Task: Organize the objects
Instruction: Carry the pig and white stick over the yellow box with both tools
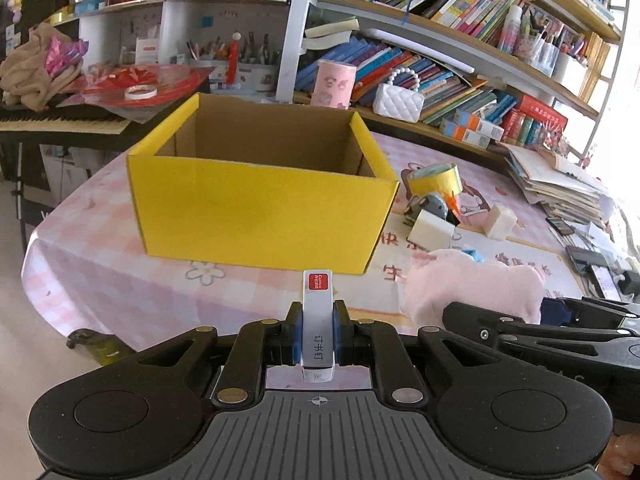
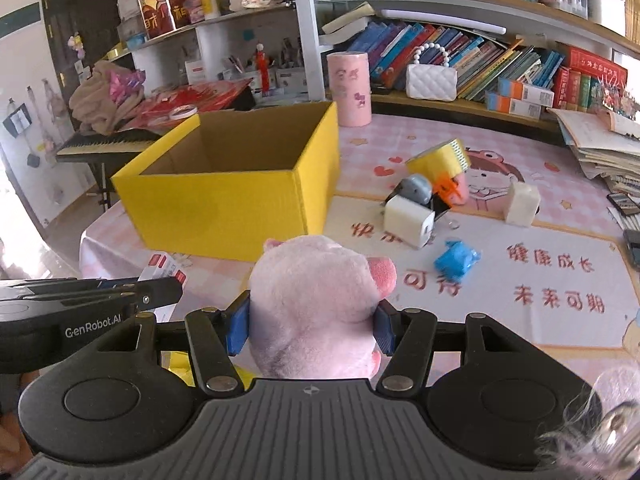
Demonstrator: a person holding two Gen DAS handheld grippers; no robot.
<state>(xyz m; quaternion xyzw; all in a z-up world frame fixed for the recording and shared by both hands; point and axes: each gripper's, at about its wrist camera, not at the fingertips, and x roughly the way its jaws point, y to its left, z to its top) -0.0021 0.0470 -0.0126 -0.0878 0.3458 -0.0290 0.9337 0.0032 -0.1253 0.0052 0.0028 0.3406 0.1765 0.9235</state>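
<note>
Pink-checked tablecloth (image 2: 520, 332) carries an open, bright-yellow cardboard box (image 2: 224, 216).

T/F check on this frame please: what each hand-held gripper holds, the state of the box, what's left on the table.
1. The left hand-held gripper is shut on a staple box. True.
2. The right hand-held gripper is empty. False: it is shut on a pink plush pig.
3. The yellow box is open at the top, with nothing seen inside. True.
4. The blue toy lies inside the yellow box. False: it lies on the tablecloth, to the box's right.
5. The yellow tape roll is on the table. True.
6. The pink canister lies on its side. False: it stands upright behind the box.
</note>
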